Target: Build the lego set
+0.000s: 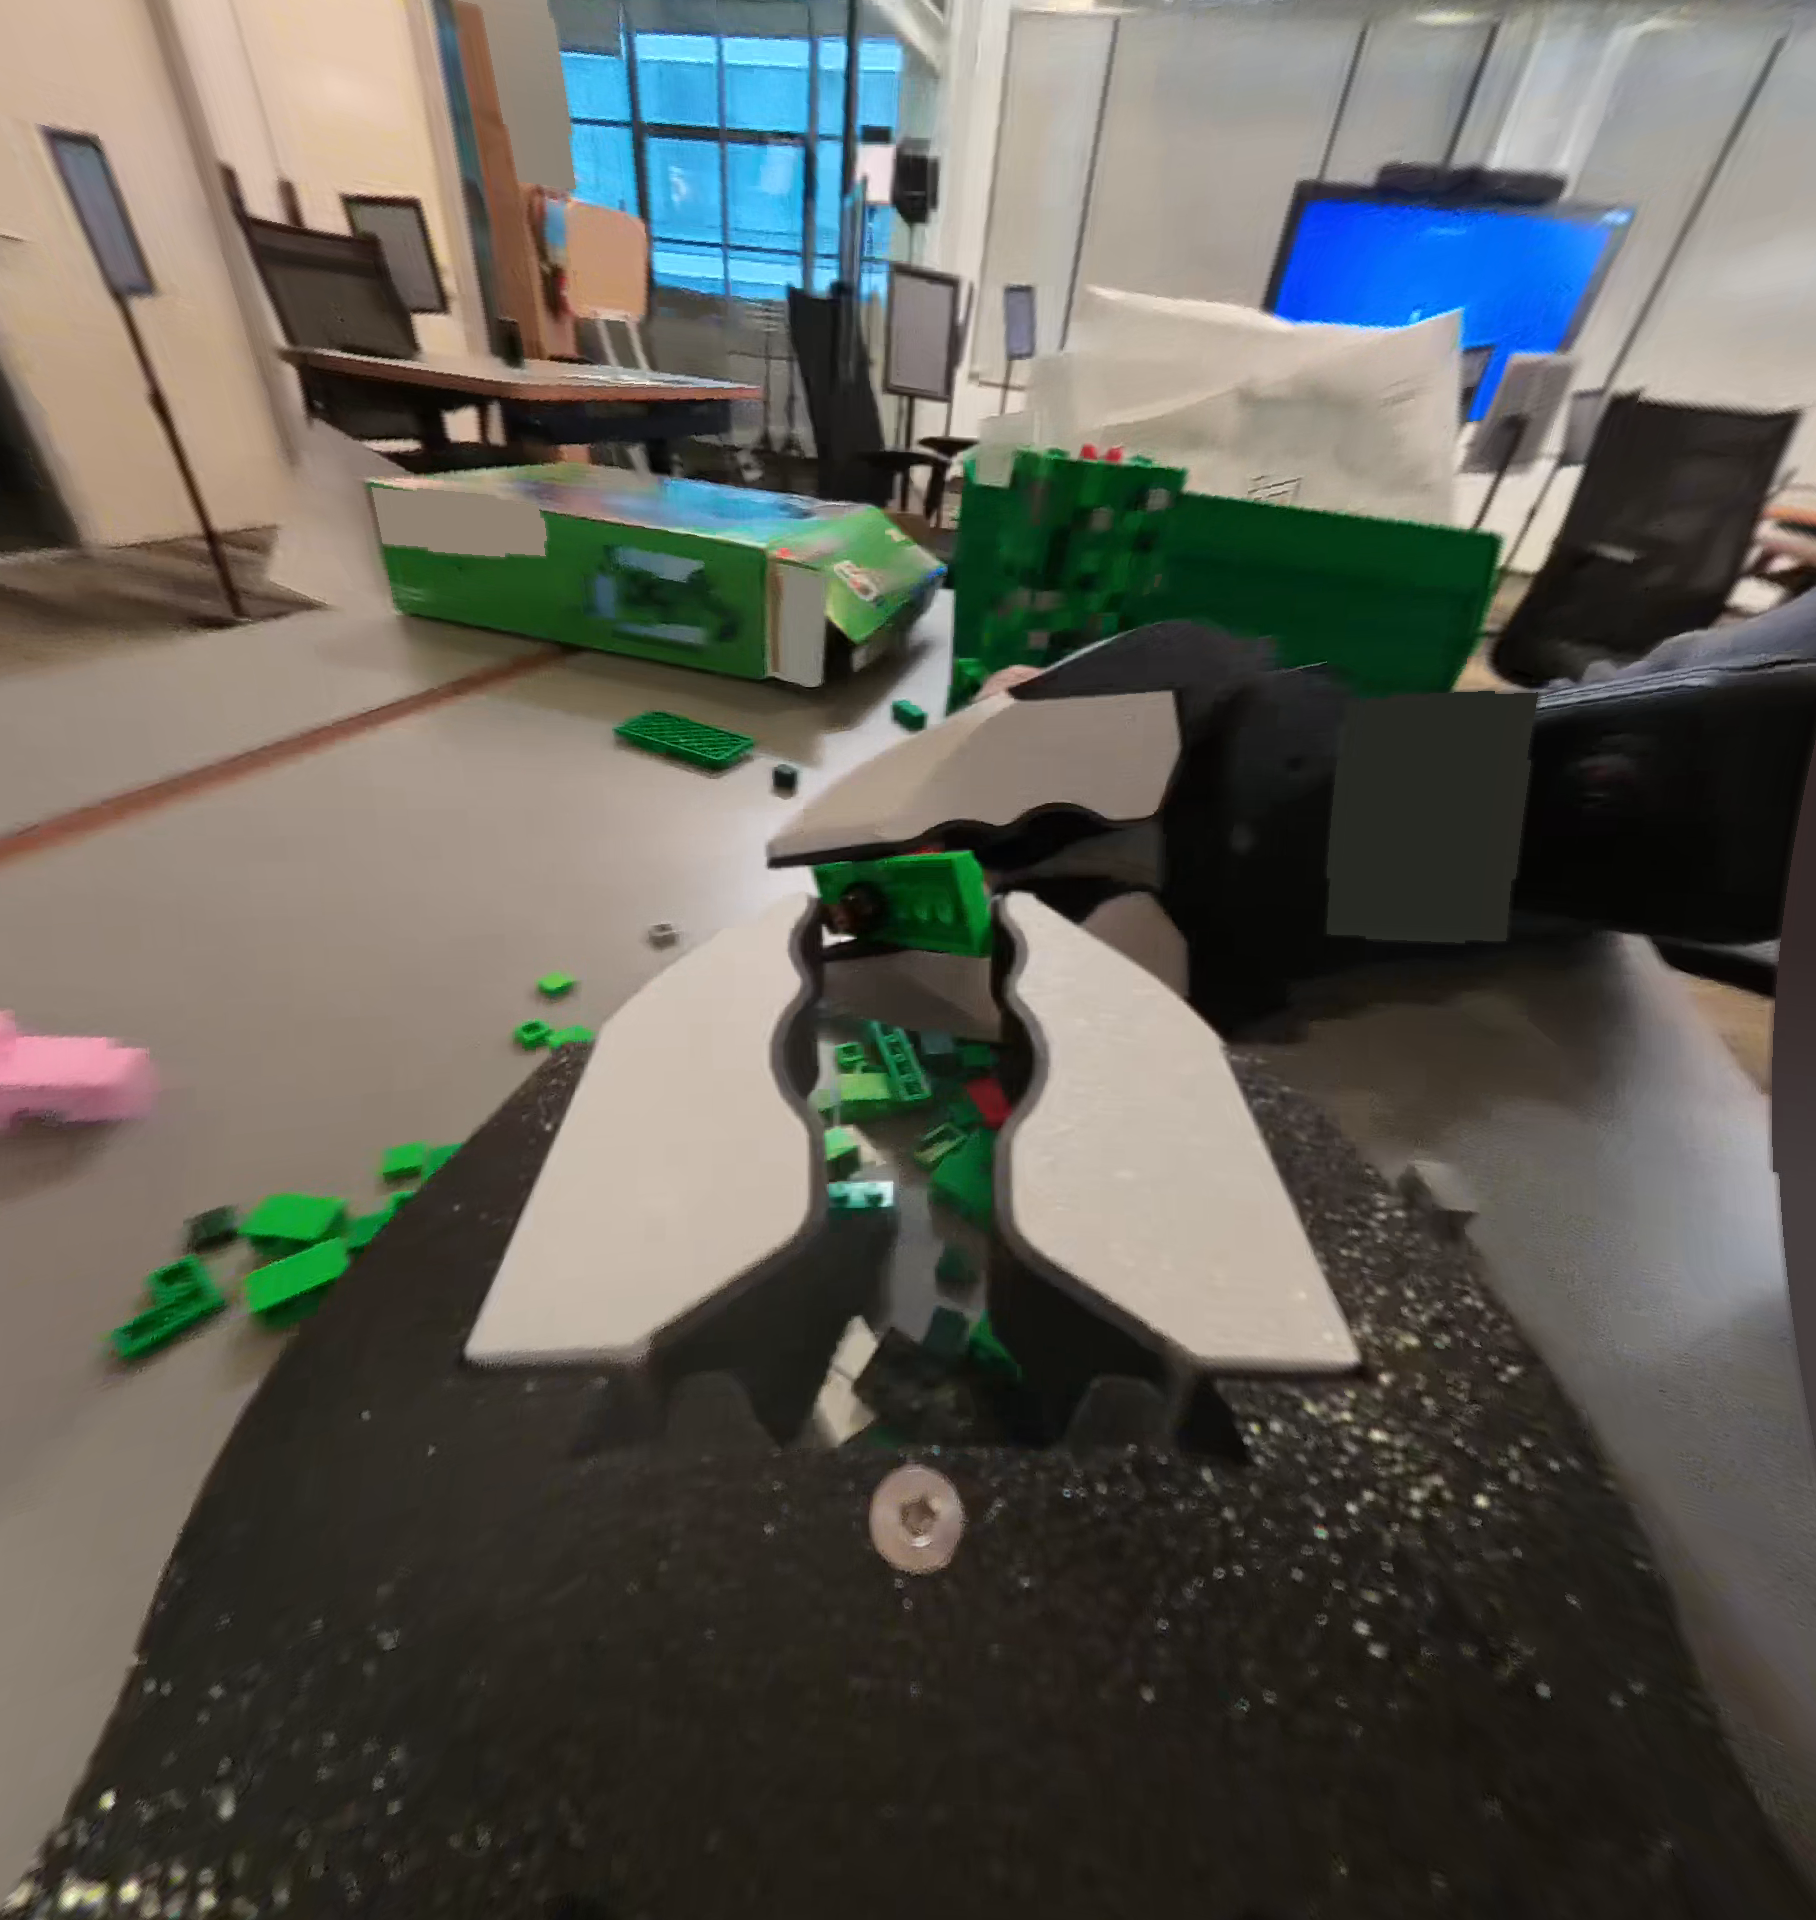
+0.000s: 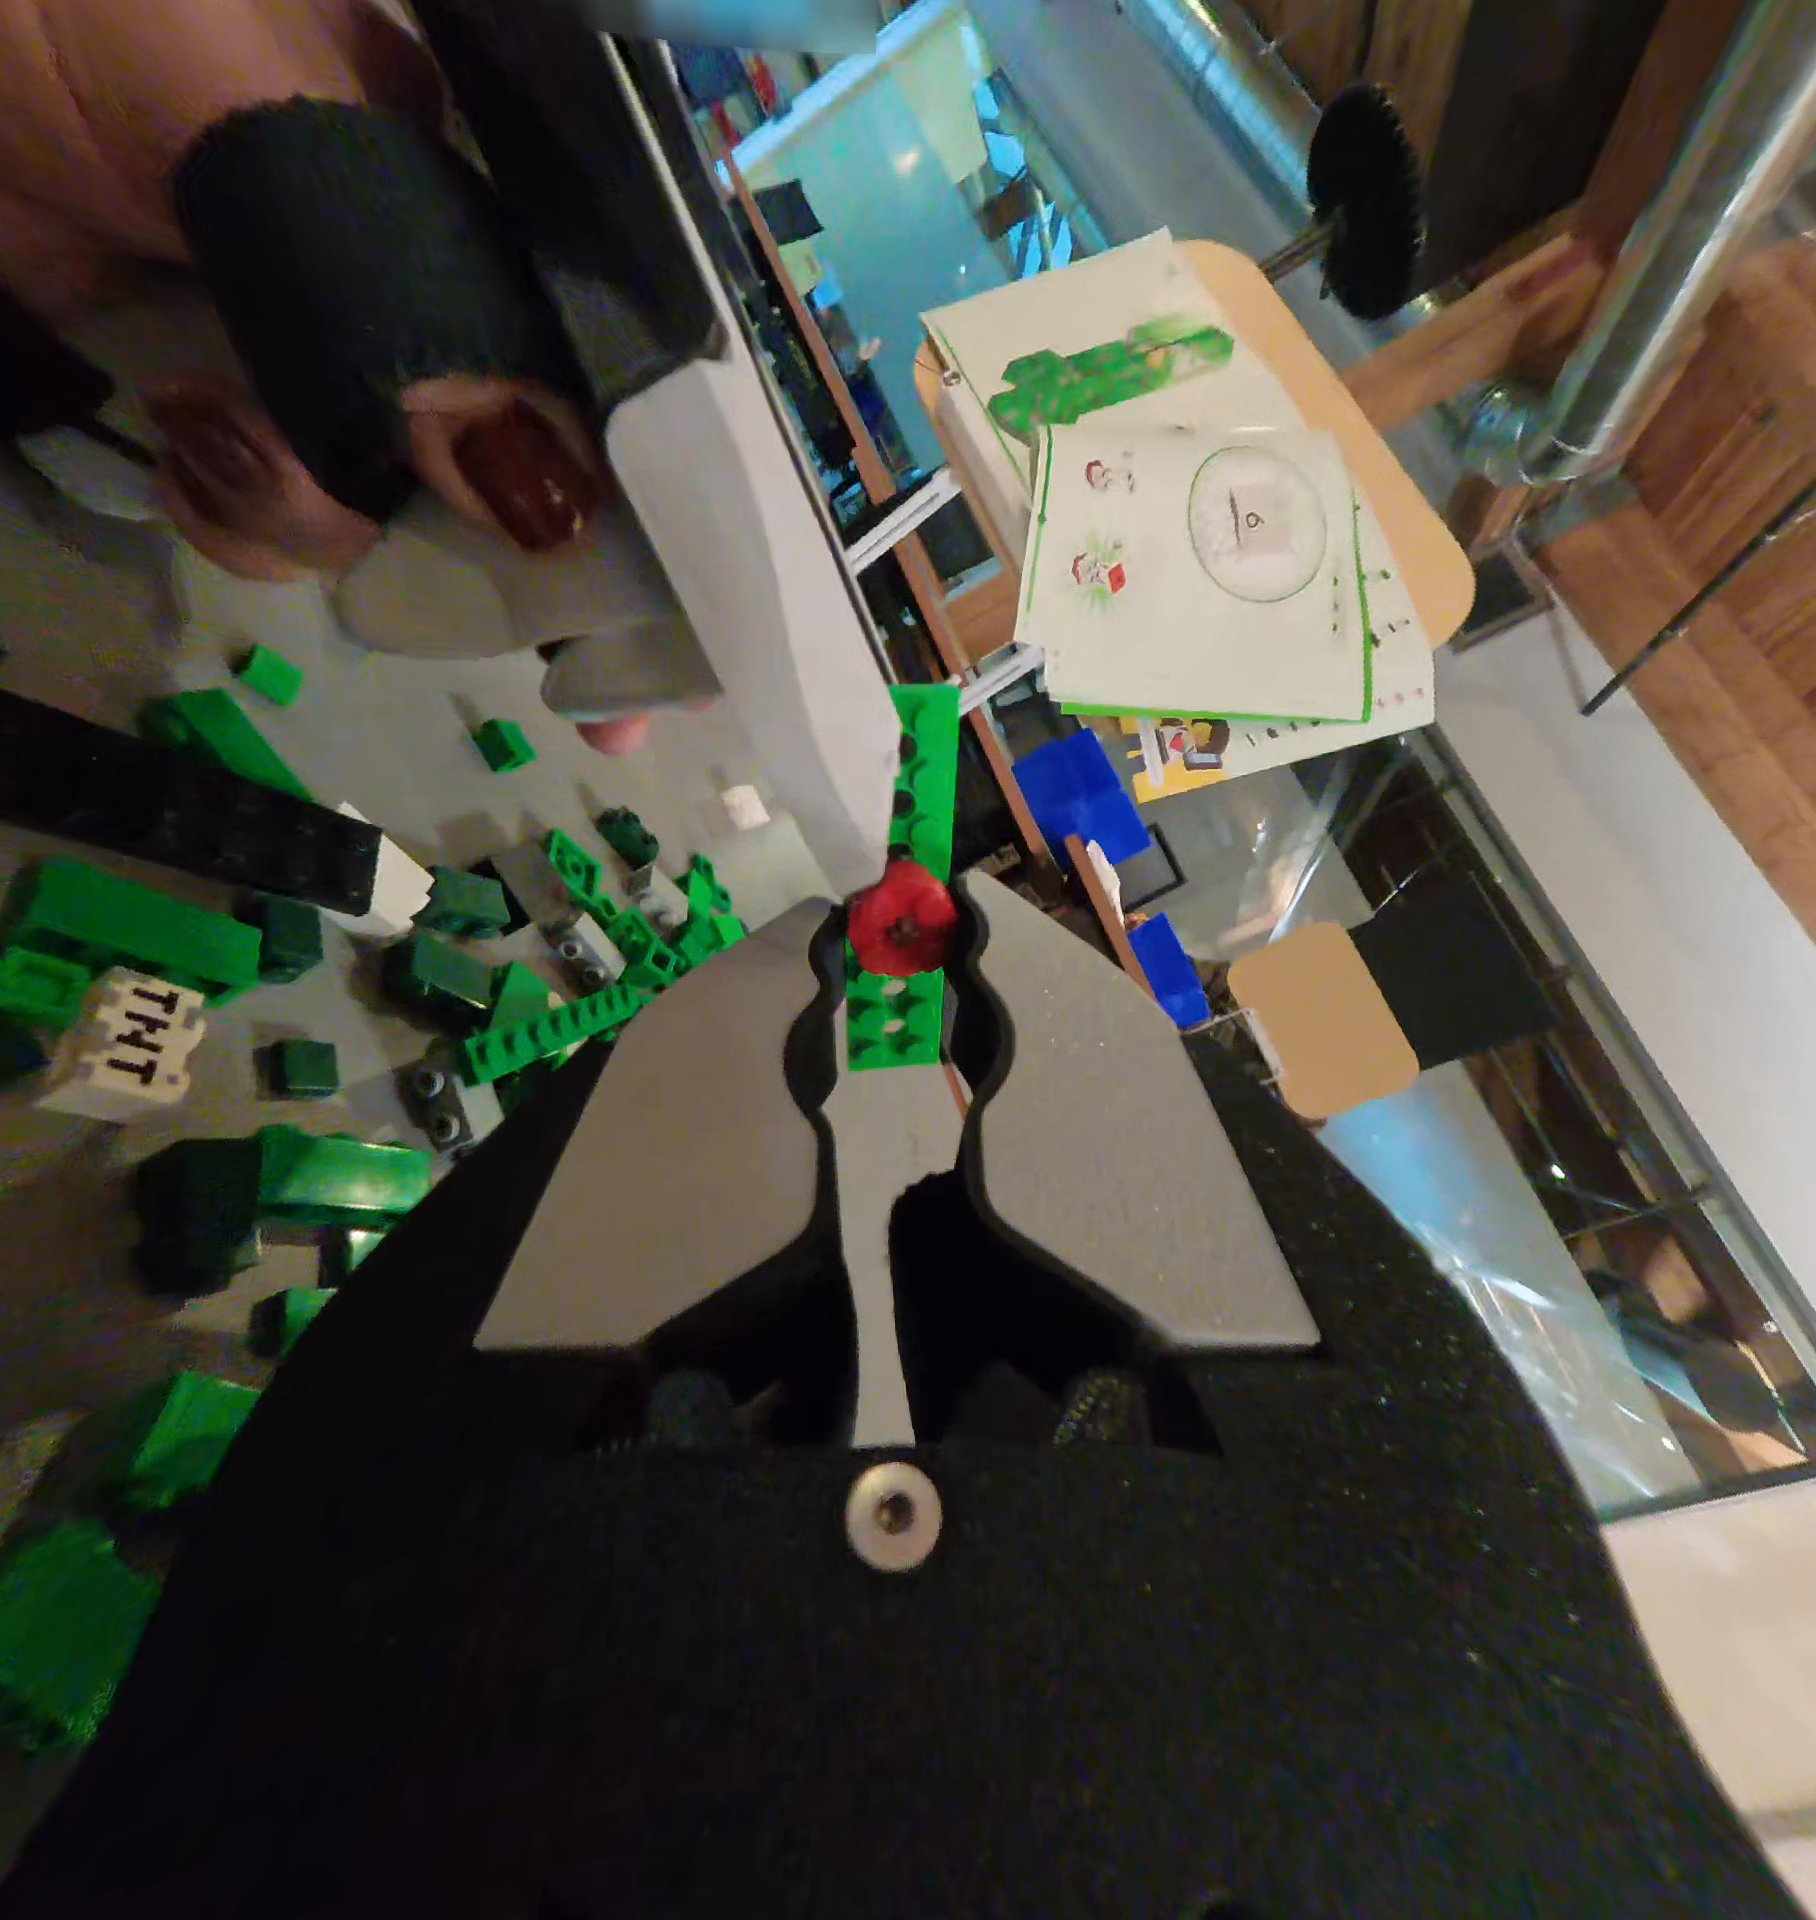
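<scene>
My left gripper (image 1: pixel 904 920) is shut on a bright green brick with holes (image 1: pixel 935 899), held above the table. My right gripper (image 2: pixel 902 906) is shut on a small red round piece (image 2: pixel 899 927) and presses it against the side of that green brick (image 2: pixel 927 769). In the left wrist view one of the right gripper's fingers (image 1: pixel 987 779) lies just over the brick. In the right wrist view one of the left gripper's fingers (image 2: pixel 758 623) comes in from the upper left, with a person's hand (image 2: pixel 509 468) behind it.
Loose green pieces (image 1: pixel 260 1257) lie scattered on the grey table (image 1: pixel 364 883). A green set box (image 1: pixel 655 592) and a built green wall (image 1: pixel 1247 582) stand at the back. A pink model (image 1: pixel 42 1070) is at the left. A white lettered block (image 2: pixel 125 1039) and an instruction booklet (image 2: pixel 1195 540) also show.
</scene>
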